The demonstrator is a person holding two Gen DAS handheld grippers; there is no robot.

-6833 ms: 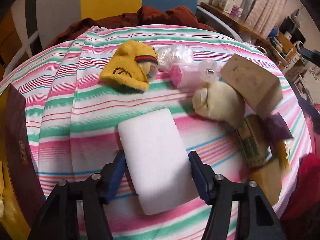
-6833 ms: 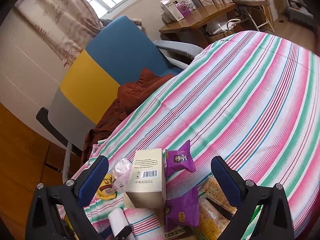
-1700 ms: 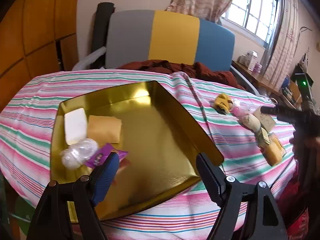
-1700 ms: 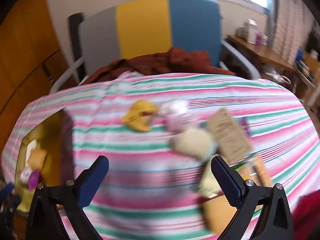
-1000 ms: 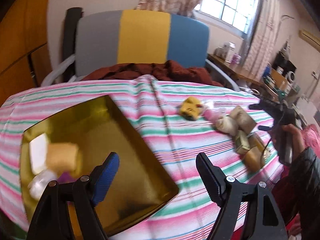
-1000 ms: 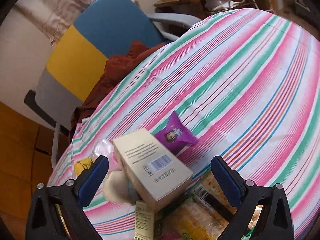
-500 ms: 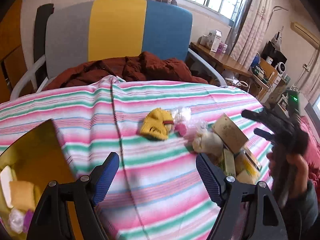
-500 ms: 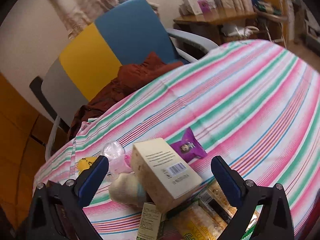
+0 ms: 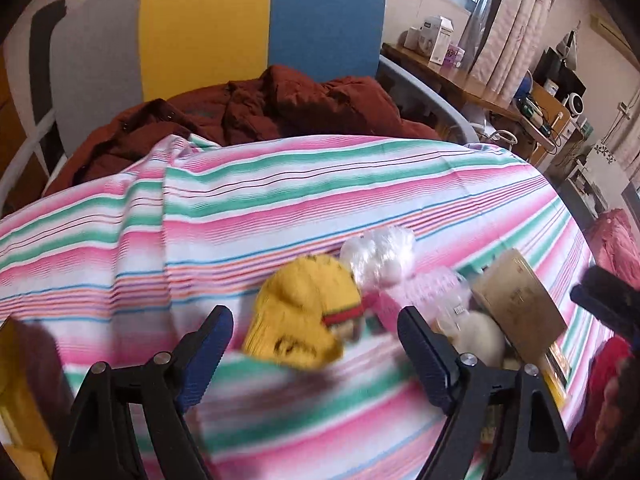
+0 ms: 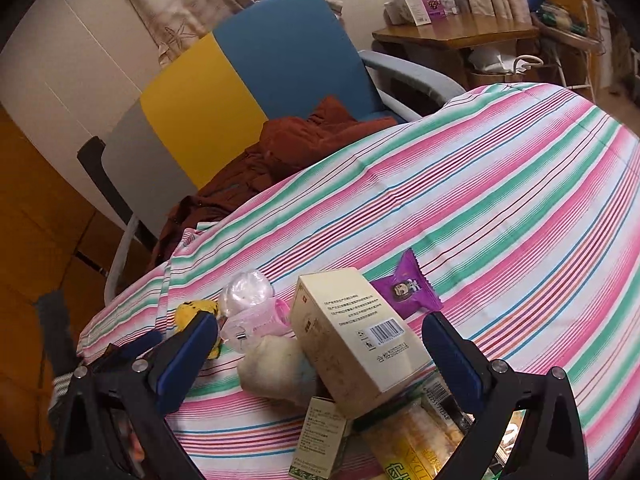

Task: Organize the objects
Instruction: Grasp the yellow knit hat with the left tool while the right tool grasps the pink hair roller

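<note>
Beside the yellow knit hat (image 9: 300, 312), a clear bag (image 9: 380, 254) of white balls

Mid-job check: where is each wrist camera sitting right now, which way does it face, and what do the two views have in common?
Left wrist: behind the open left claw, low over the striped cloth, facing the yellow knit hat and the chair; the right claw and a red sleeve show at the right edge.
Right wrist: behind the open right claw, facing the beige box tilted on the pile, purple packet beyond; the left claw shows at lower left.
Shared: hat, beige box, clear bag, cloth, chair.
</note>
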